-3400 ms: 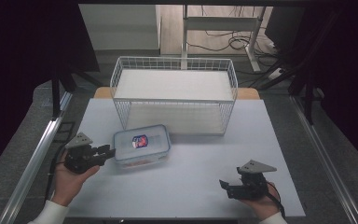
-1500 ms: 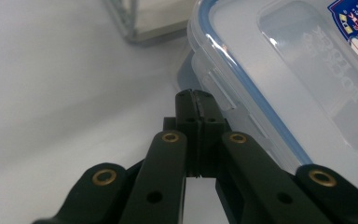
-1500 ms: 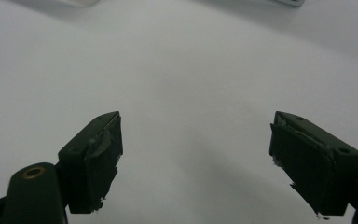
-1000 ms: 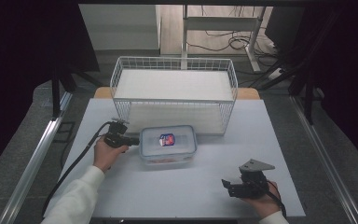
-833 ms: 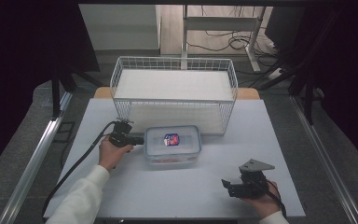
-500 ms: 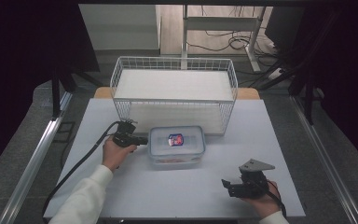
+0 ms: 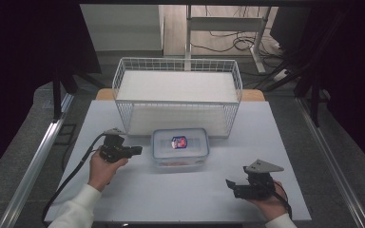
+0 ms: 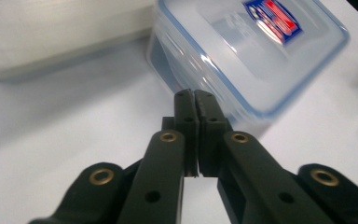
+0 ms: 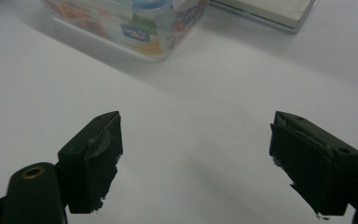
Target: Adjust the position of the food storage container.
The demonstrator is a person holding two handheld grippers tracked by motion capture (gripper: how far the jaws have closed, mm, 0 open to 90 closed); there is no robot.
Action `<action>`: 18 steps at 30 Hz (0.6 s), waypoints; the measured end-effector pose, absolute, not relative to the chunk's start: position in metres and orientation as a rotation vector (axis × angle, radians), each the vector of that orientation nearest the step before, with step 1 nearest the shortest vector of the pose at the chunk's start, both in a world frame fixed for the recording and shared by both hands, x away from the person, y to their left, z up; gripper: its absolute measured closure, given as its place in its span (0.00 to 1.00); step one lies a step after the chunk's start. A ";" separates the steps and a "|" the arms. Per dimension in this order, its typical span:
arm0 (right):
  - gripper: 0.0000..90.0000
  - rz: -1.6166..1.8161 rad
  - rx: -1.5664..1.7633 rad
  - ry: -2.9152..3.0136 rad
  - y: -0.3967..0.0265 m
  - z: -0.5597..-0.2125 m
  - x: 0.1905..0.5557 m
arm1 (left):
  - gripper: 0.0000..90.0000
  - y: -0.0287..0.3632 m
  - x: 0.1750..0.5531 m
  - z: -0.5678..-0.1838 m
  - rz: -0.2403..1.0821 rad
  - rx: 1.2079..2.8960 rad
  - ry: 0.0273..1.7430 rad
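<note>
A clear lidded plastic container [image 7: 192,147] with a blue rim and a red-and-blue sticker sits on the white table just in front of the wire basket. In the left gripper view the container [image 8: 261,51] lies just beyond my left gripper [image 8: 195,93]. Its jaws are together with only a thin slit; they have just been opening slightly, and nothing is between them. From above, the left gripper [image 7: 139,150] points right, a short gap from the container's left side. My right gripper [image 7: 235,186] rests near the front right, open and empty. Beyond that gripper [image 9: 196,154] stands the container [image 9: 135,23].
A white wire basket [image 7: 176,61] with a pale board in it stands at the back of the table [image 7: 171,199]. The left gripper's cable trails off the front left. Dark curtains flank both sides.
The left gripper pushed the container rightward across the table to the front of the basket, then drew back left off it. The right gripper stayed still.
</note>
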State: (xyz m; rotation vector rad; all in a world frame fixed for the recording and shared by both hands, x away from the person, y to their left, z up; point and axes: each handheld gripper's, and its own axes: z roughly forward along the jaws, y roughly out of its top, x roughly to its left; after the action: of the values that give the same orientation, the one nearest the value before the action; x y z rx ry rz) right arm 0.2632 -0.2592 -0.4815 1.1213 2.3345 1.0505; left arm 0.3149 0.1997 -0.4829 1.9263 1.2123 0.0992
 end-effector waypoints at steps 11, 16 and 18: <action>0.19 1.075 1.104 2.342 -0.257 -0.483 0.273 | 0.34 0.213 0.292 -0.478 0.172 1.885 1.239; 0.19 1.093 1.093 2.336 -0.257 -0.480 0.274 | 0.32 0.213 0.288 -0.481 0.127 1.883 1.254; 0.19 1.101 1.097 2.330 -0.257 -0.480 0.275 | 0.29 0.213 0.286 -0.481 0.131 1.876 1.275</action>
State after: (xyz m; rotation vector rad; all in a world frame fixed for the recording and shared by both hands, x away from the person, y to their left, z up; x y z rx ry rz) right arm 0.2746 -0.2567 -0.4797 1.0973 2.3298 1.1008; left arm 0.2860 0.2132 -0.4809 1.8756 1.2751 0.1309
